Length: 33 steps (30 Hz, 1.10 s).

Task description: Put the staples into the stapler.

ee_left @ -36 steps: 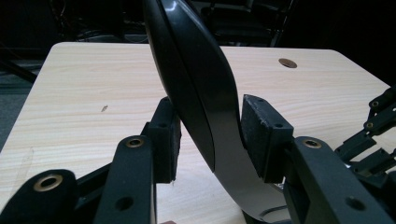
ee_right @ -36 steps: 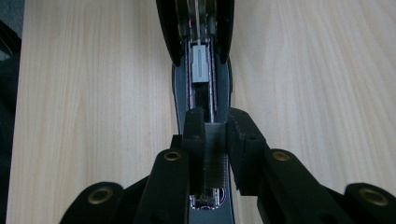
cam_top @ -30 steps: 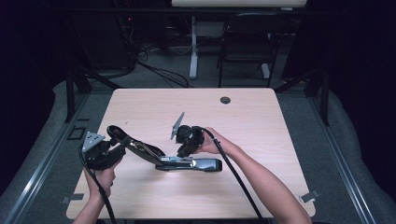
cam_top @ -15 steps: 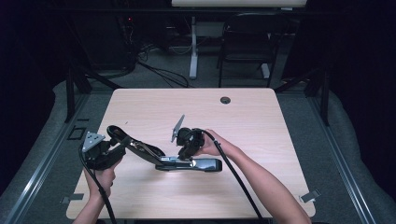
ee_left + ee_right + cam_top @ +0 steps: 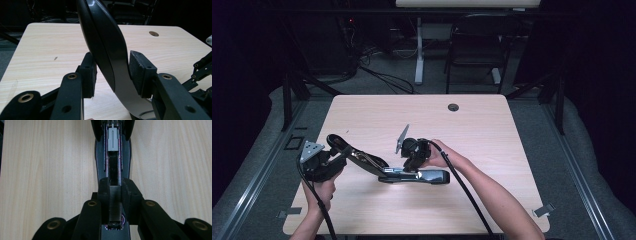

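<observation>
Holding the stapler's lid (image 5: 105, 42) swung back between the left gripper (image 5: 112, 72) pads, while pinching a staple strip (image 5: 115, 206) in the nearly closed right gripper (image 5: 116, 192) over the open channel (image 5: 113, 166) for loading.

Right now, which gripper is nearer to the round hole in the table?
Right. The right gripper works at the stapler near the table's middle, below and left of the hole. The left gripper holds the stapler's raised lid at the near-left side, farther away.

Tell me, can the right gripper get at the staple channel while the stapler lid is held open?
Probably yes: the left gripper holds the lid up, and the right gripper already grips staples over the open channel.
</observation>
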Motion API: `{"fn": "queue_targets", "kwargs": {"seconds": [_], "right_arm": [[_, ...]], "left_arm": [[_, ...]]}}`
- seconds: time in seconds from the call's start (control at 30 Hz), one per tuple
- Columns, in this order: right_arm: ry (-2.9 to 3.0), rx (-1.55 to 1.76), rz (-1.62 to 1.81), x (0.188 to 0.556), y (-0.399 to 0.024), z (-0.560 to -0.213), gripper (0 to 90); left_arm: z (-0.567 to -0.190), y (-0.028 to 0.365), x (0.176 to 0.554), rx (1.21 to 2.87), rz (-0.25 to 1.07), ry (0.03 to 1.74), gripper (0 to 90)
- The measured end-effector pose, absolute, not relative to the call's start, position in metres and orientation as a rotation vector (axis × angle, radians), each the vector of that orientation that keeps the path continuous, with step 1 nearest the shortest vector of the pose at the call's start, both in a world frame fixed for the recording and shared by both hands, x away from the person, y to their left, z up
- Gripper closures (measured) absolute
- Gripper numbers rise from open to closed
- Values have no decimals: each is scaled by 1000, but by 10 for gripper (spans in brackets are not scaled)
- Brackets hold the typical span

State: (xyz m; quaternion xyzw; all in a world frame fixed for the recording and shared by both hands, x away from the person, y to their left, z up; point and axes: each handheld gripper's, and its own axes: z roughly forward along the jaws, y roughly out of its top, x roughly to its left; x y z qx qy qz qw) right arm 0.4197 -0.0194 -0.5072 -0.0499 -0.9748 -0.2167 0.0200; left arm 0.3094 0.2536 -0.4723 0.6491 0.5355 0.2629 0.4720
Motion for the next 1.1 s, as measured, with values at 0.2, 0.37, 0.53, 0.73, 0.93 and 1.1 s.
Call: {"fn": "queue_targets", "kwargs": {"seconds": [0.2, 0.37, 0.53, 0.73, 0.93, 1.1], "right_arm": [[-3025, -158, -667, 419, -21, -509, 784], [-3023, -157, -673, 419, -22, -509, 784], [-3029, -154, -669, 418, -22, -509, 783], [-3031, -153, -673, 418, -24, -509, 783], [-3029, -160, -678, 418, -26, -510, 783], [-3029, -161, -685, 418, -27, -510, 780]], "left_arm": [[-472, 254, 310, 1588, 645, 1306, 588], [-472, 254, 310, 1592, 646, 1308, 588], [-472, 253, 310, 1594, 645, 1306, 589], [-472, 253, 310, 1591, 650, 1305, 589], [-472, 253, 310, 1595, 646, 1303, 589], [-472, 253, 310, 1597, 646, 1306, 589]]}}
